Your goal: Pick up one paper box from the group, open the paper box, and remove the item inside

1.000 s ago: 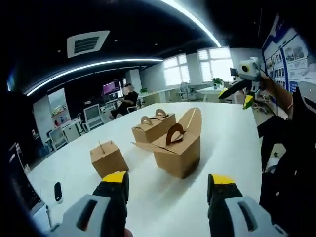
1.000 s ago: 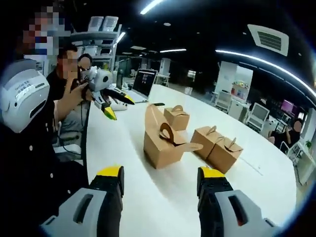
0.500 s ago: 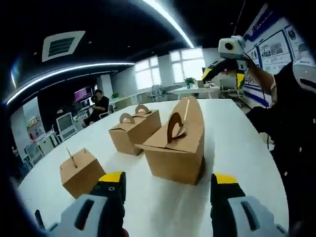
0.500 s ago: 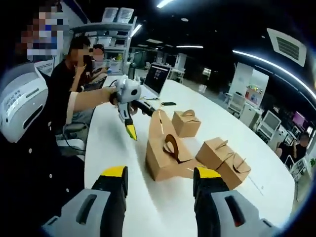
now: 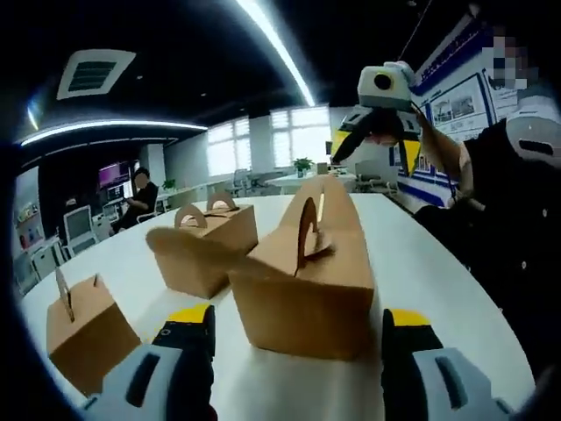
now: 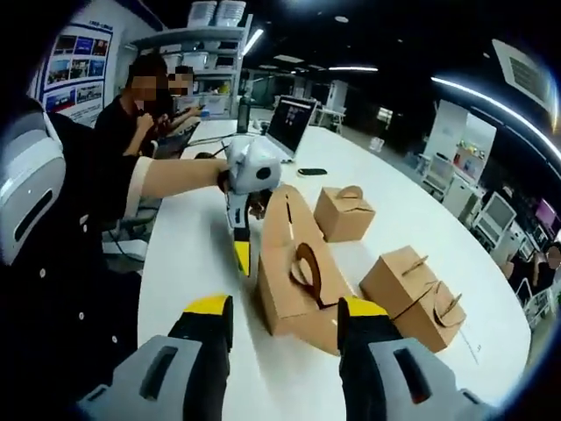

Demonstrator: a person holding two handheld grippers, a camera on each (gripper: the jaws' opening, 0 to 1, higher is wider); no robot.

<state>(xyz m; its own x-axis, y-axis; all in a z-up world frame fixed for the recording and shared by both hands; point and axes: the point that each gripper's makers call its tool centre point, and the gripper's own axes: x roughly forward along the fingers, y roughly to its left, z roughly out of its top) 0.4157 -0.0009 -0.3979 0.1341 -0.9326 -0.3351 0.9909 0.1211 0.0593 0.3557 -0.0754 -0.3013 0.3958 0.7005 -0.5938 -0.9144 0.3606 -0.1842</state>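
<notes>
A brown paper box (image 5: 302, 281) with its top flaps up stands on the white table (image 5: 421, 263), just ahead of my left gripper (image 5: 298, 323), whose jaws are open on either side of it. In the right gripper view the same box (image 6: 294, 276) sits beyond my open right gripper (image 6: 286, 309). There the left gripper (image 6: 248, 239) points down at the box's near end, one yellow fingertip (image 6: 241, 256) beside its wall. The right gripper (image 5: 375, 151) hangs open in the air above and behind the box. What is inside the box is hidden.
Closed handled boxes stand nearby: one small box (image 5: 83, 329), a pair (image 5: 206, 241) (image 6: 412, 289), and another box (image 6: 344, 210). A laptop (image 6: 289, 127) and a phone (image 6: 311, 172) lie farther along the table. Seated people (image 6: 149, 96) are at its far edge.
My left gripper has come down and forward until the open box stands right before its jaws. The right gripper has drawn nearer over the box. Both stay open.
</notes>
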